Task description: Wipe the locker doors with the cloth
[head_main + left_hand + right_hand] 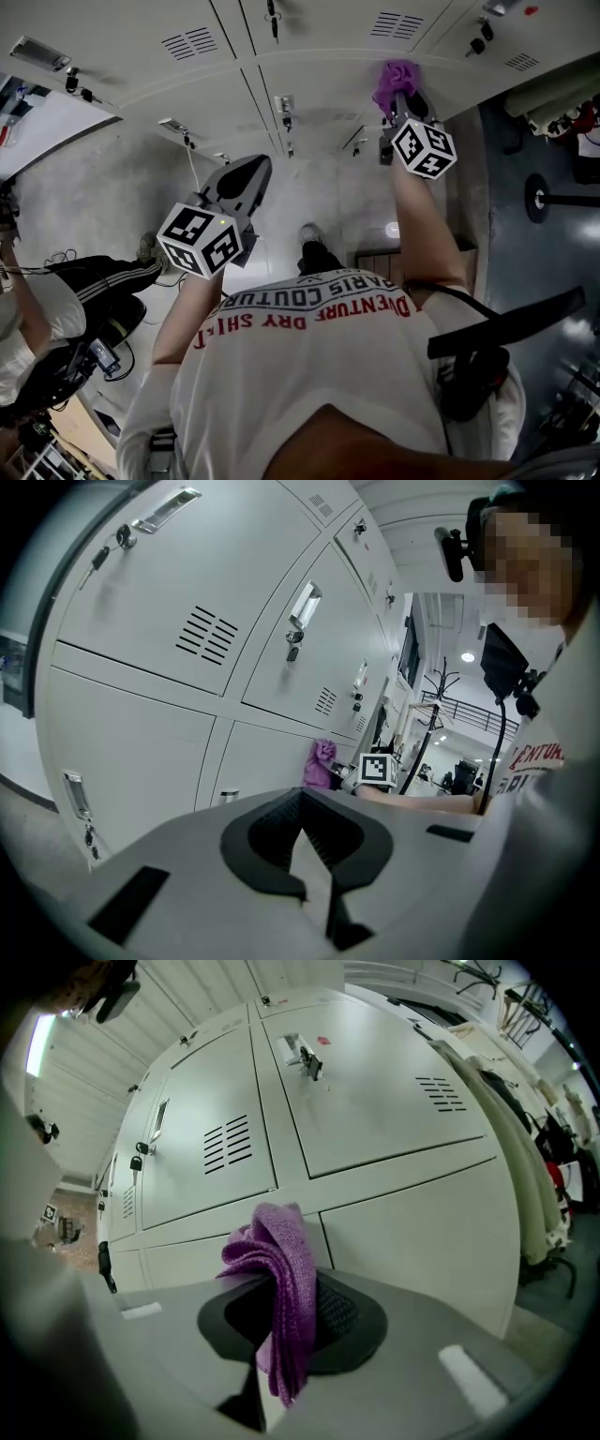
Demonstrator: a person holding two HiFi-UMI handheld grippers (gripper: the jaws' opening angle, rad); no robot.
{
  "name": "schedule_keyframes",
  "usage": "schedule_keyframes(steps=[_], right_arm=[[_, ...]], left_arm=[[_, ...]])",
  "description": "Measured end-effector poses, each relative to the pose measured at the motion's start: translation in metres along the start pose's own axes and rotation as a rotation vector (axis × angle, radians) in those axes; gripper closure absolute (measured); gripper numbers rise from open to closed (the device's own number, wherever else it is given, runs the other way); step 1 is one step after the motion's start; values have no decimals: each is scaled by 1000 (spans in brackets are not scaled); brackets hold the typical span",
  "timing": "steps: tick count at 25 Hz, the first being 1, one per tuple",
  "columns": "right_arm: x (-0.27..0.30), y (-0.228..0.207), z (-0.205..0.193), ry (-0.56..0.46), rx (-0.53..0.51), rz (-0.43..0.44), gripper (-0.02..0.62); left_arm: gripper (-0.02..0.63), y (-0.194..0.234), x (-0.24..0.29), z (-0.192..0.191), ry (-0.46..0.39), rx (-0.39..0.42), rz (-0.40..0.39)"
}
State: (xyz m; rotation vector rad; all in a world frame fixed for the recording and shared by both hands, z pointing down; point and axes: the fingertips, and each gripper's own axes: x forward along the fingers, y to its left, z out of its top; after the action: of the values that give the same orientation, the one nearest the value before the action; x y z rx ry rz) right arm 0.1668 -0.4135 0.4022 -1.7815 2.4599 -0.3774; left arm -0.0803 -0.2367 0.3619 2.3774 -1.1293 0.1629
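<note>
1. The right gripper clamps its jaws on the purple cloth, close before the locker doors — contact unclear.
2. It looks light, soft and floppy — best pinched at its bunched middle.
3. The left gripper has its jaws together, empty.

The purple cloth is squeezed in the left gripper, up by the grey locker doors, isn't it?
Not the left one. The fuzzy purple knitted cloth is squeezed in the right gripper, up by the pale grey metal locker doors, as the right gripper view shows. The left gripper holds nothing.
</note>
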Motion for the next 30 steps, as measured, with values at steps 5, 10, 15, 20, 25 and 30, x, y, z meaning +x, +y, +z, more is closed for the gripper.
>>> schedule_keyframes(steps=[5, 10, 15, 20, 25, 30], right_arm=[[-9, 50, -2, -10, 53, 144, 545], [-3, 137, -28, 31, 9, 339, 545], [7, 198, -74, 107, -31, 460, 545], [37, 221, -121, 184, -66, 472, 545], [58, 223, -137, 202, -88, 431, 545], [67, 222, -139, 208, -76, 411, 545]], left_arm=[[607, 7, -8, -2, -14, -18, 19], [607, 23, -24, -1, -38, -35, 73], [606, 42, -44, -5, -55, -58, 130], [607, 65, -63, -10, -74, -84, 204], [607, 81, -74, -20, -83, -117, 246], [607, 85, -78, -23, -88, -127, 258]])
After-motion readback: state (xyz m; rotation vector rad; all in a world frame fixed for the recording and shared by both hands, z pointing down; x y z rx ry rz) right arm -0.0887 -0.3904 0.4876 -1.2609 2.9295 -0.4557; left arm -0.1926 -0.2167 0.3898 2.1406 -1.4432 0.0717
